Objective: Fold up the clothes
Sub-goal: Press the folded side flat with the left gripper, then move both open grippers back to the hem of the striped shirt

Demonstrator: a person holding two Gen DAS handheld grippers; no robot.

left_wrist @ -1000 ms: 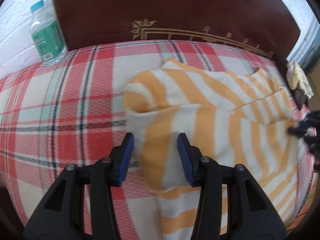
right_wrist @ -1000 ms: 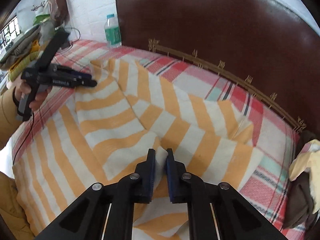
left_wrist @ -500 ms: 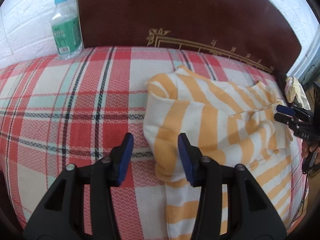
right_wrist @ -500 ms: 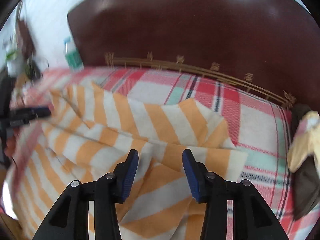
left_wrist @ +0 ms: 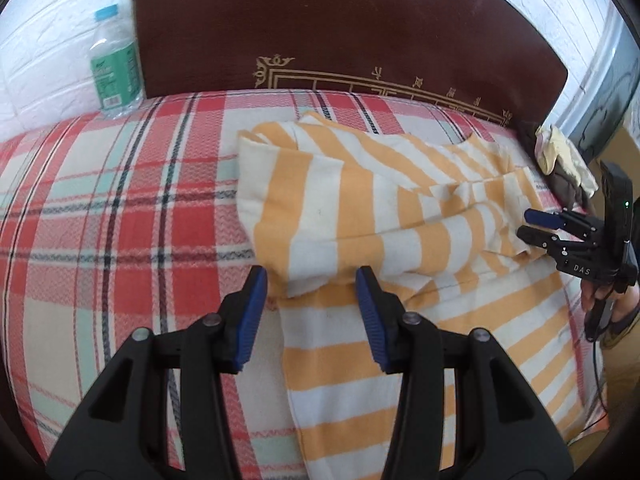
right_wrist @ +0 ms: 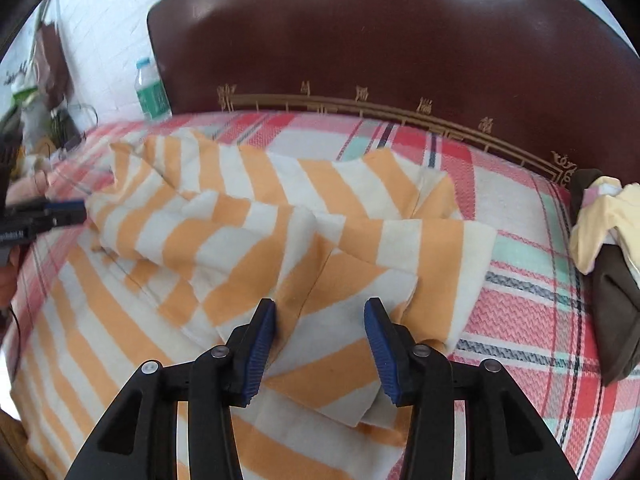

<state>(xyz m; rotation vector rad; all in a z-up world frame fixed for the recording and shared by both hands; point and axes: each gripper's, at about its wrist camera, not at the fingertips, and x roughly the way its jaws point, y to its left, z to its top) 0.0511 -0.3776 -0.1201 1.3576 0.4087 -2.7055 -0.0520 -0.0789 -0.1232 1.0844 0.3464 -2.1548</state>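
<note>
An orange-and-white striped cloth (left_wrist: 360,216) lies partly folded on the plaid bed; it also shows in the right wrist view (right_wrist: 256,240). Its upper part is folded down over the lower part. My left gripper (left_wrist: 310,316) is open and empty, its jaws astride the folded edge at the cloth's left side. My right gripper (right_wrist: 320,344) is open and empty over the folded layers at the cloth's right side. The right gripper also shows at the right of the left wrist view (left_wrist: 538,226). The left gripper shows at the left edge of the right wrist view (right_wrist: 64,210).
The red plaid bedsheet (left_wrist: 120,216) covers the bed. A dark wooden headboard (left_wrist: 340,28) stands behind. A water bottle (left_wrist: 114,68) stands at the back left by the white wall. A pile of yellow and brown clothes (right_wrist: 608,224) lies at the right edge.
My right gripper let go of the cloth and opened. Both grippers drew back from the cloth, which now lies folded over on the bed.
</note>
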